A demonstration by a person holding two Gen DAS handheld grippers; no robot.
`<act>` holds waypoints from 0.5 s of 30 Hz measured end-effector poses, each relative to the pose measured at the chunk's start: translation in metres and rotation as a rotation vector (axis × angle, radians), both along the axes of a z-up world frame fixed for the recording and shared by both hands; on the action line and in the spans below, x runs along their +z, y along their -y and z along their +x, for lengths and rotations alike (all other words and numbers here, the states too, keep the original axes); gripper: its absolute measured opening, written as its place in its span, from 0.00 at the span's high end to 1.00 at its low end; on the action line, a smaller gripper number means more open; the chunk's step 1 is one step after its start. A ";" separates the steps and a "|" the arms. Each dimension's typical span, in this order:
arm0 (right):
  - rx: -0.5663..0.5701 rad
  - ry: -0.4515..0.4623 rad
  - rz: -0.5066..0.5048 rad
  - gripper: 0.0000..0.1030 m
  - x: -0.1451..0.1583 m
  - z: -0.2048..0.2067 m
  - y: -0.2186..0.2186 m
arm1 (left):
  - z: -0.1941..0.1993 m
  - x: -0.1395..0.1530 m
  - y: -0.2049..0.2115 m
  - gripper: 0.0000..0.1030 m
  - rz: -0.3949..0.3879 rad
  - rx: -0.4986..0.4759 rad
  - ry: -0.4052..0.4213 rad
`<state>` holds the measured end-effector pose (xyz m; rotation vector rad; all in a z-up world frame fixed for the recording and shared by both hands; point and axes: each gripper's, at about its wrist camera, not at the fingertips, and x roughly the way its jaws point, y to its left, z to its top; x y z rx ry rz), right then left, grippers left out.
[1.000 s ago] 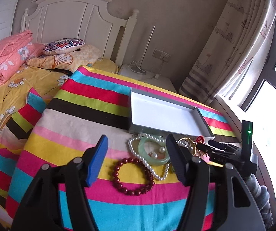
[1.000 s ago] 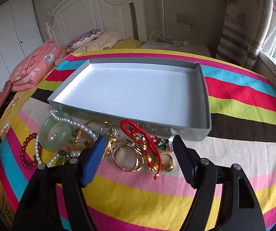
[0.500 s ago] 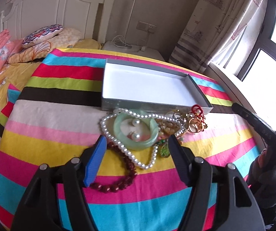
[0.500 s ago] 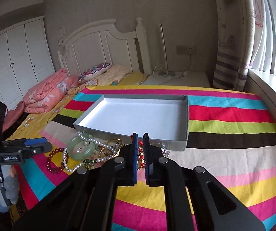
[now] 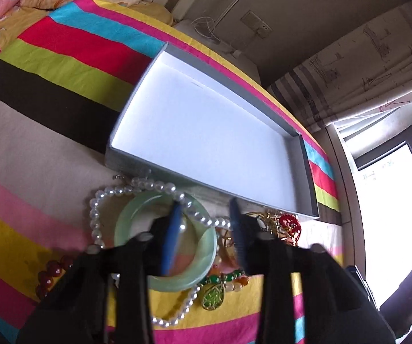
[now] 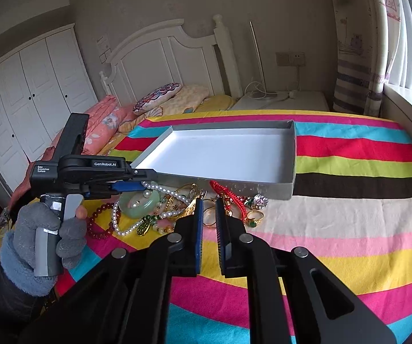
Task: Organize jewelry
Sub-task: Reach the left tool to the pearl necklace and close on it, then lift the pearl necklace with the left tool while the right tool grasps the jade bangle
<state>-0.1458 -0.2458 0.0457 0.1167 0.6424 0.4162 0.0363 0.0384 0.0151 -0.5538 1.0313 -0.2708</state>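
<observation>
Left gripper open, straddling the jade bangle's rim (pearls draped over it). Right gripper nearly closed, empty, just before the jewelry pile.

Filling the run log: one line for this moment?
left gripper: open, straddling jade bangle rim | right gripper: narrowly open, empty | tray: empty

Daylight enters from the window, which is overexposed to plain white in the left wrist view. The white tray interior is brightly lit; a soft shadow lies along its near wall. The left tongs appear motion-blurred, and the jade bangle beneath them is soft. The right wrist view is sharper, evenly lit. Both views show strong fisheye bending and dark vignetted corners.
</observation>
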 end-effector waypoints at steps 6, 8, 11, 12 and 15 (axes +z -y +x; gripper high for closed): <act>-0.005 0.002 0.012 0.21 -0.003 -0.005 -0.001 | -0.038 0.037 0.007 0.94 0.003 -0.036 0.186; 0.010 0.021 0.030 0.14 -0.002 -0.008 -0.002 | -0.055 0.063 0.008 0.94 -0.019 -0.077 0.257; 0.033 0.011 0.010 0.14 -0.002 -0.008 -0.013 | -0.082 0.110 0.006 0.94 -0.012 -0.108 0.372; 0.048 0.006 0.001 0.14 -0.003 -0.008 -0.019 | -0.091 0.127 0.002 0.94 -0.022 -0.115 0.408; 0.110 -0.024 -0.042 0.14 -0.011 -0.007 -0.042 | -0.108 0.162 -0.006 0.94 -0.052 -0.144 0.477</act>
